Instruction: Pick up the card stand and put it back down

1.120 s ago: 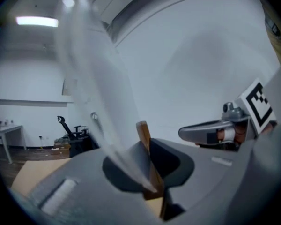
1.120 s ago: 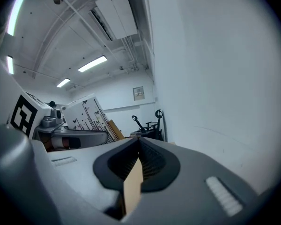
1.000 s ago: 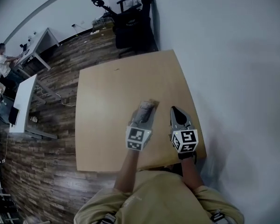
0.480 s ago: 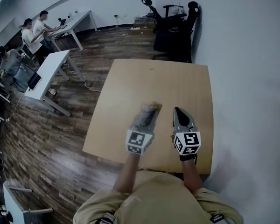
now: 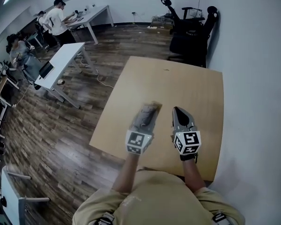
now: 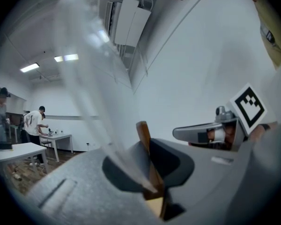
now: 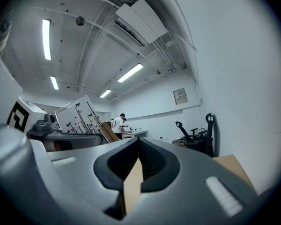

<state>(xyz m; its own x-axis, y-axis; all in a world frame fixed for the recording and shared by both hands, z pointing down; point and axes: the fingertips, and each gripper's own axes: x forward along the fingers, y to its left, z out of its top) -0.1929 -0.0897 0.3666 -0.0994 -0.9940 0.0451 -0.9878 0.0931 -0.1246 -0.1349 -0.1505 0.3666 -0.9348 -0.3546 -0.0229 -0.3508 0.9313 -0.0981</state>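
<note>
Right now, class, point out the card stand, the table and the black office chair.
card stand (image 7: 77,116), right gripper view, printed face
table (image 5: 187,88), head view, bare top
black office chair (image 5: 192,41), head view, its back

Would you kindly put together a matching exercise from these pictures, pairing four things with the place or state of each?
Things:
1. card stand
2. right gripper
3. black chair
4. white desk

Places or states:
A. against the white wall, beyond the wooden table
B. jaws together, nothing held
C. on the wood floor, left of the table
D. clamped in the left gripper

Pairs: 1-D, 2-B, 3-A, 4-C.
</note>
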